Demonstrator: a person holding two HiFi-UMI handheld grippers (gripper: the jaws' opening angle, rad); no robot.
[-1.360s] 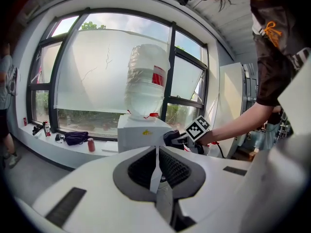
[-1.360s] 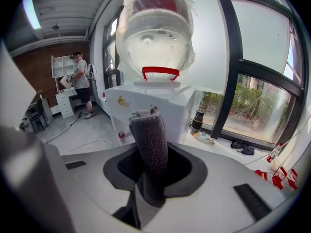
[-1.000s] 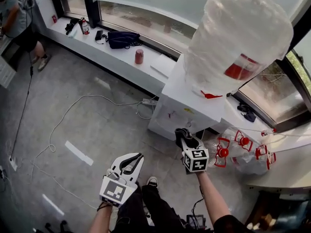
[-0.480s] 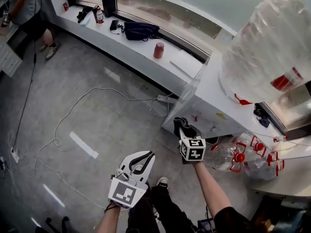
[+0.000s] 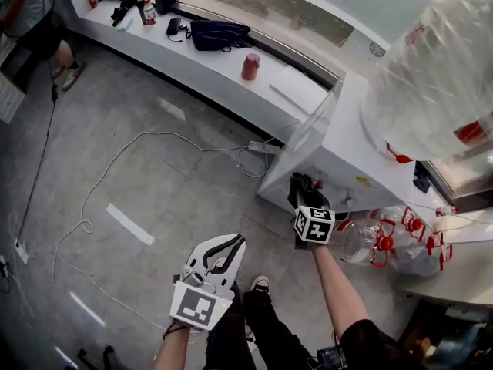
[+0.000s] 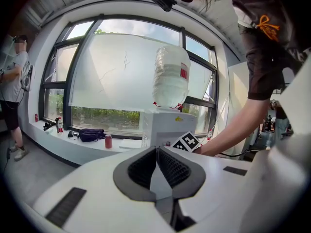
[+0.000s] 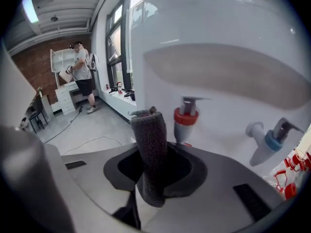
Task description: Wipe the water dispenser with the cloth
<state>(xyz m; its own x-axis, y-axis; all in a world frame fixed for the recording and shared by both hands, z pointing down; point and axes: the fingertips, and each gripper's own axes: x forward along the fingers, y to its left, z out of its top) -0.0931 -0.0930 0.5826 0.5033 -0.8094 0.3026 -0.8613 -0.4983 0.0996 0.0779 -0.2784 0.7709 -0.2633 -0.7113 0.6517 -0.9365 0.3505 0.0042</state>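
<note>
The left gripper was held well short of the water dispenser, its jaws pressed together on nothing. The right gripper pinched the dark cloth upright just before the dispenser's front, beside its red tap. Contact with the panel could not be confirmed. A clear bottle stood inverted on the dispenser's top.

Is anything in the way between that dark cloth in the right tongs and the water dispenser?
Nothing visible does. The right tongs grip the cloth upright, and the white front of the water dispenser lies straight ahead. Its red tap shows just beyond the cloth, and the blue tap is off to one side.
</note>
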